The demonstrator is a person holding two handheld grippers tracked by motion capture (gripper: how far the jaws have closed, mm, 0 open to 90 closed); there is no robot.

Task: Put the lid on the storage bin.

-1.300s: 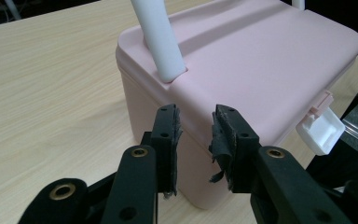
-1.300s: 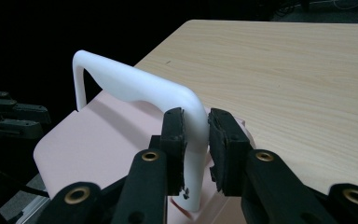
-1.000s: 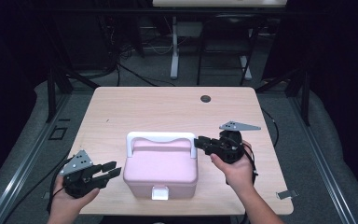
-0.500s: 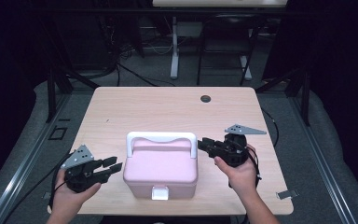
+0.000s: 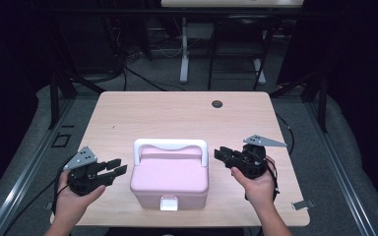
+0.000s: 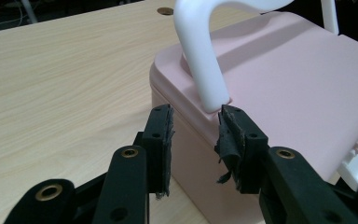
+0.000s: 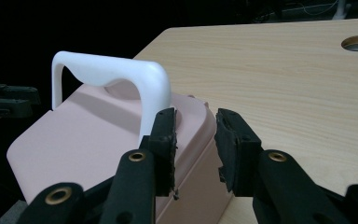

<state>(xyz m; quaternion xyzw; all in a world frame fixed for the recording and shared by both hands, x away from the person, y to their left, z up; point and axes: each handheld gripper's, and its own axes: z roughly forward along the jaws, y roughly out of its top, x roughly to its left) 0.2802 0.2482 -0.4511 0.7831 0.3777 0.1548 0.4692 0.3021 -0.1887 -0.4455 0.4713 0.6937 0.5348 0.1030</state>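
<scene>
A pink box [image 5: 170, 178] with a white handle [image 5: 170, 144] and a white front latch [image 5: 168, 202] stands shut near the front of the table [image 5: 177, 115]. My left gripper [image 5: 119, 167] is level just left of the box, open, its tips a little short of the box wall. In the left gripper view the jaws [image 6: 193, 116] frame the box corner [image 6: 284, 84] below the handle foot [image 6: 200, 56]. My right gripper [image 5: 220, 154] is open just right of the handle end; its own view [image 7: 193, 123] shows the box [image 7: 88, 135] and handle [image 7: 121, 70] behind. Both jaws have just been opening, with nothing pinched.
A round cable hole [image 5: 217, 103] sits at the table's far edge, right of centre. The table's far half is bare wood. Dark stands and cables are on the floor behind the table. A small metal clip [image 5: 302, 204] lies on the floor at the right.
Both pairs of jaws stand wider apart than a second ago. The right gripper has drawn slightly back from the handle end. The box has not moved.
</scene>
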